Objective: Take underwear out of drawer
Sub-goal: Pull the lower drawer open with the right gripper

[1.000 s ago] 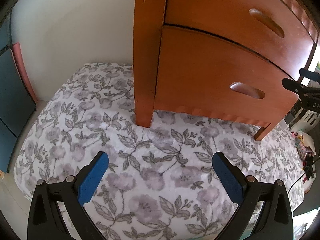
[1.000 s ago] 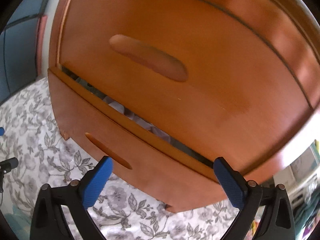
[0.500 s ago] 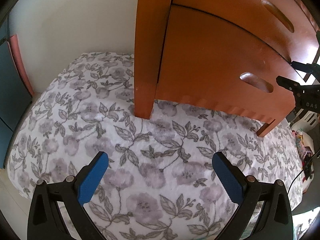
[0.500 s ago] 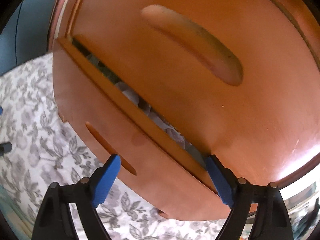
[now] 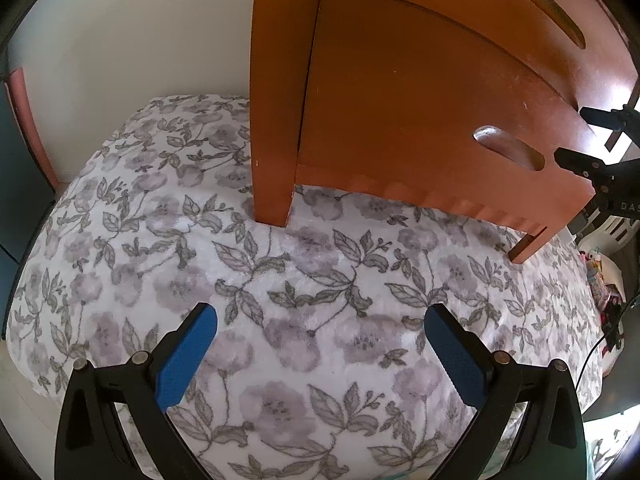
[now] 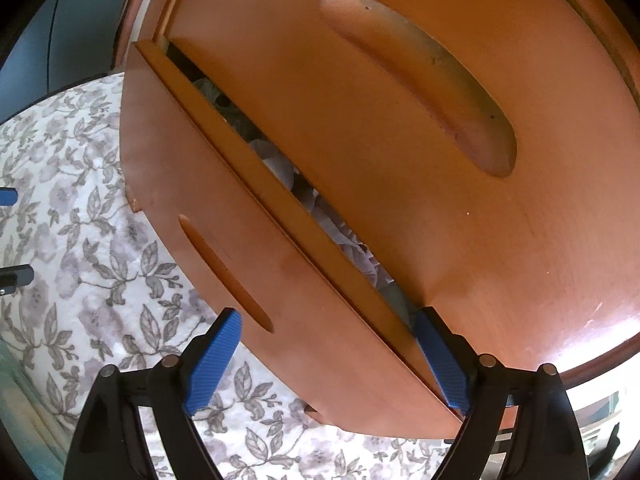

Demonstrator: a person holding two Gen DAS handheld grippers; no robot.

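Wooden dresser (image 6: 400, 208) stands on a floral cover (image 5: 304, 312). Lower drawer (image 6: 248, 264) is pulled out a crack; pale folded underwear (image 6: 280, 168) shows in the gap betw. drawer front and the upper drawer (image 6: 420, 80), still inside.

Right tool (image 6: 328, 344) straddles the lower drawer's front panel: one blue pad (image 6: 212, 364) outside near the handle slot (image 6: 224, 272), other pad in the gap. Jaws opening a little; can't tell if pads press the panel.

Left tool (image 5: 320, 352) is wide open, nothing betw. its pads, over the floral cover, well apart from the dresser leg (image 5: 272, 128).
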